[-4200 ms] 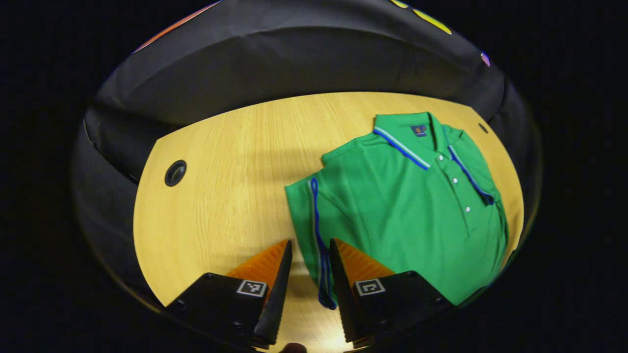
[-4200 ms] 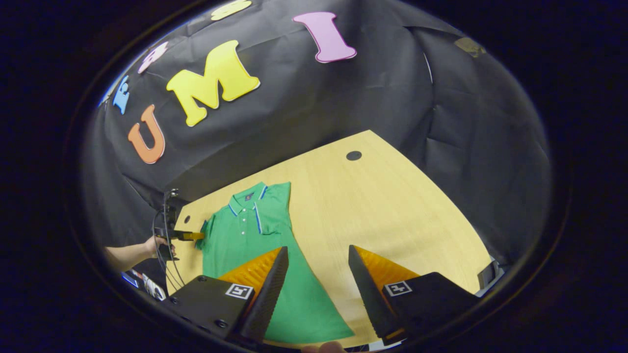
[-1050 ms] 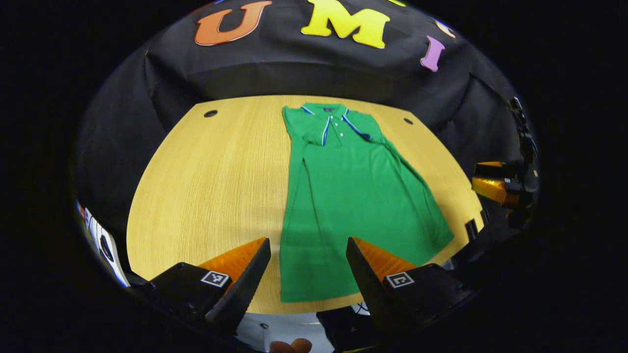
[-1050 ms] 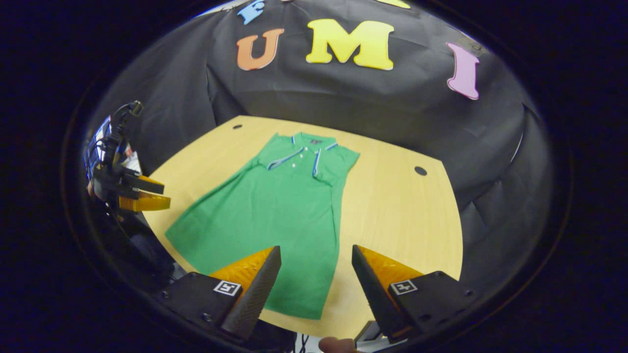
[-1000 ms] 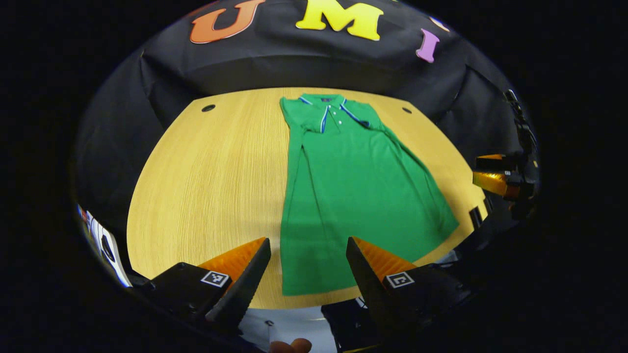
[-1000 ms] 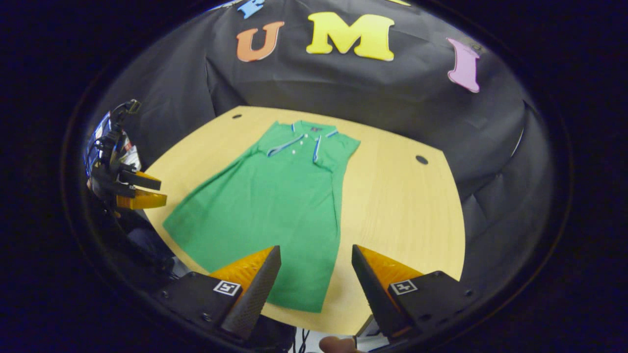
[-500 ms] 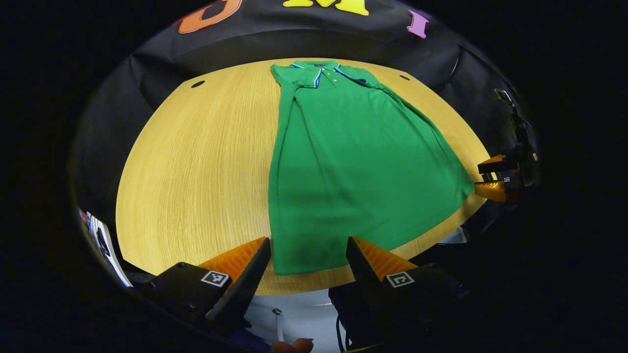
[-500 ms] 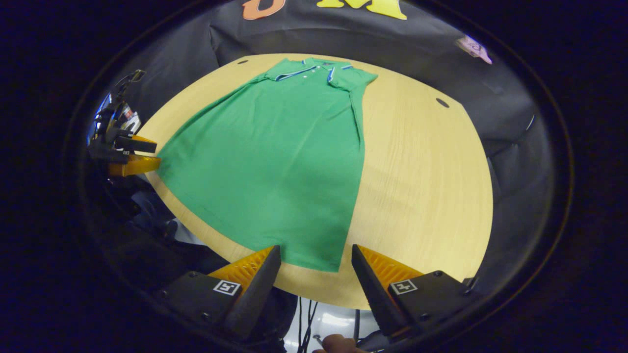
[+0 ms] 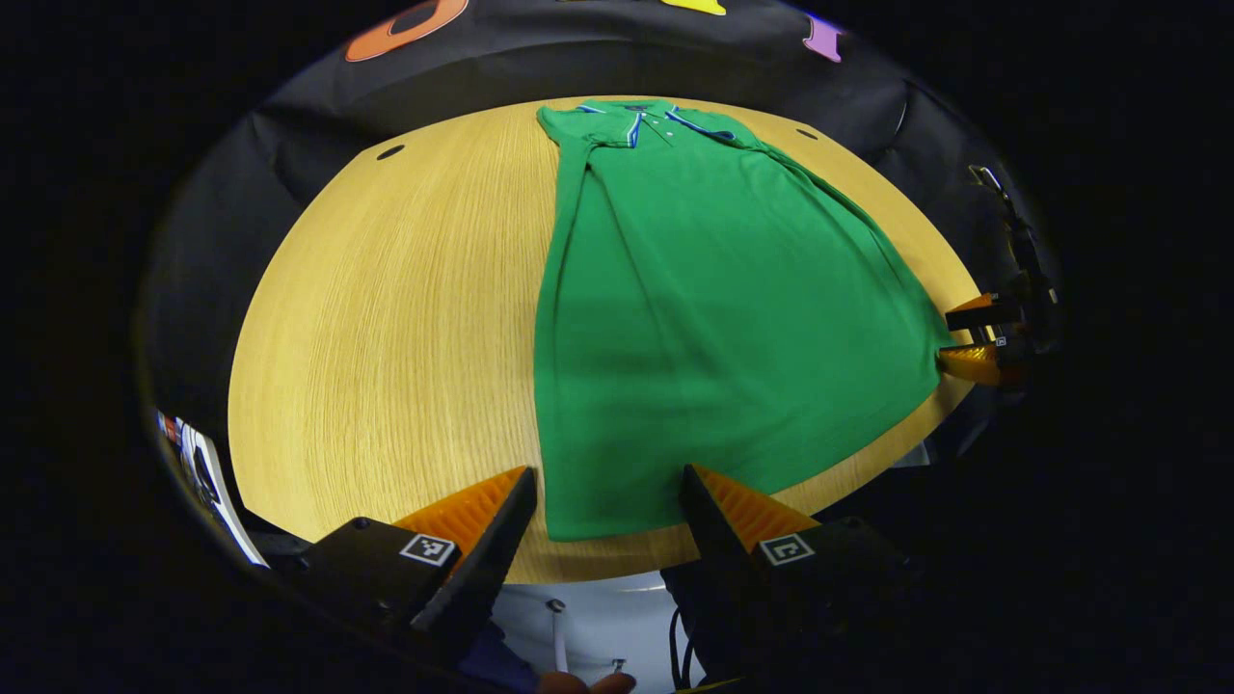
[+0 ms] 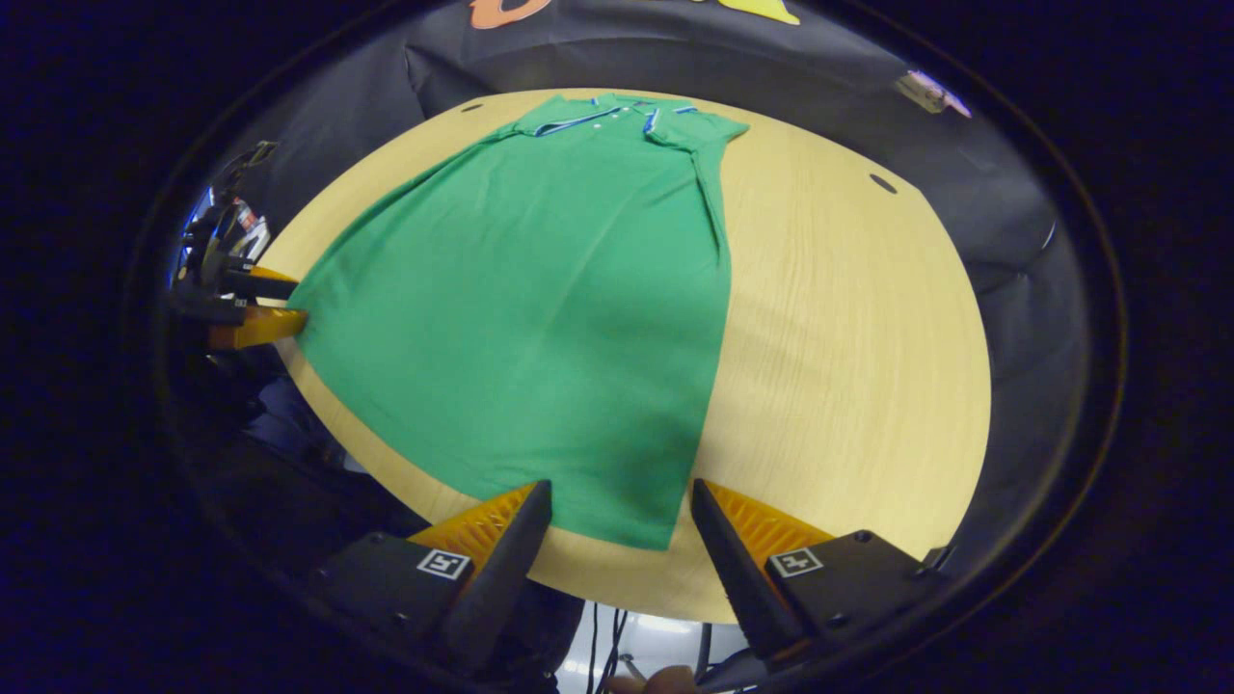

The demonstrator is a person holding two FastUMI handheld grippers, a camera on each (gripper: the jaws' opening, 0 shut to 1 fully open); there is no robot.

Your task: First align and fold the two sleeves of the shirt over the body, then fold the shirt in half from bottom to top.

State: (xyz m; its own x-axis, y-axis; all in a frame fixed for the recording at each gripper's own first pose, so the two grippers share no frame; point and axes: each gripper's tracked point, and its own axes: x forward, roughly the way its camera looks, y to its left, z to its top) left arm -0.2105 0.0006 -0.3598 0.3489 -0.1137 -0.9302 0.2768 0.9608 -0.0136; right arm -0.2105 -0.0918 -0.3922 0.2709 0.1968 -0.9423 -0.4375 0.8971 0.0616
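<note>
Broadly, the wooden table (image 9: 386, 318) took up most of what I could see, its pale top running back to the black cloth wall (image 10: 1012, 251). On it lay the green shirt (image 9: 713, 308), spread flat with its collar (image 9: 636, 114) toward the wall and its hem along the near edge, both sleeves already folded in over the body so the outline ran narrow at the top and wide at the bottom. The left gripper (image 9: 607, 501) hung at the shirt's near left corner with its 2 fingers spread apart, the hem corner lying between them, though I could not tell whether either finger touched the cloth. The right gripper (image 10: 617, 511) sat likewise at the near right corner, its fingers also parted either side of the hem. Smallest of all, 2 dark round holes (image 9: 390, 152) marked the table's far corners, one on each side of the collar.
</note>
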